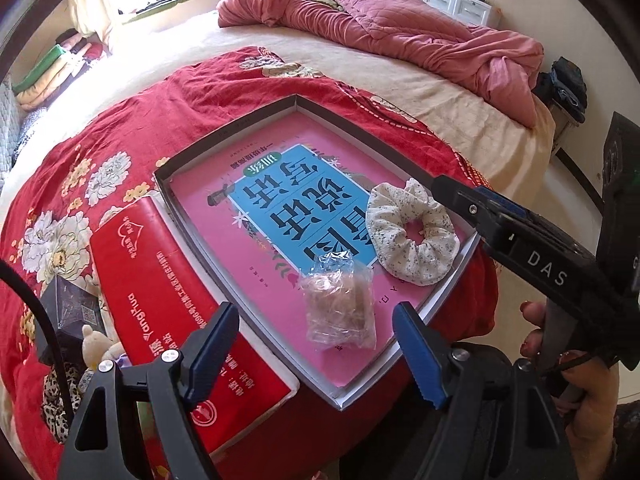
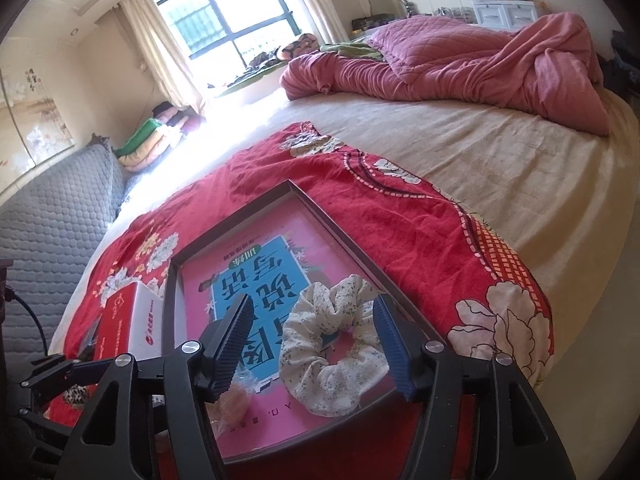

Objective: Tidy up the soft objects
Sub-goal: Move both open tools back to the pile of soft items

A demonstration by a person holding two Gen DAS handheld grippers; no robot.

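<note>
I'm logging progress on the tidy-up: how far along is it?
Done: the floral scrunchie and a clear bag lie in the shallow box. In hand: nothing; both tongs, left and right, are open. Left: a leopard-print piece and small plush beside the red carton.

A cream scrunchie (image 1: 412, 232) with a fine speckled print lies flat in the near right corner of a shallow box lid (image 1: 224, 236), on the pink book cover inside it. Just beside it, nearer the lid's front edge, lies a crumpled clear plastic bag (image 1: 340, 300) of tan contents; the two are apart.
</note>
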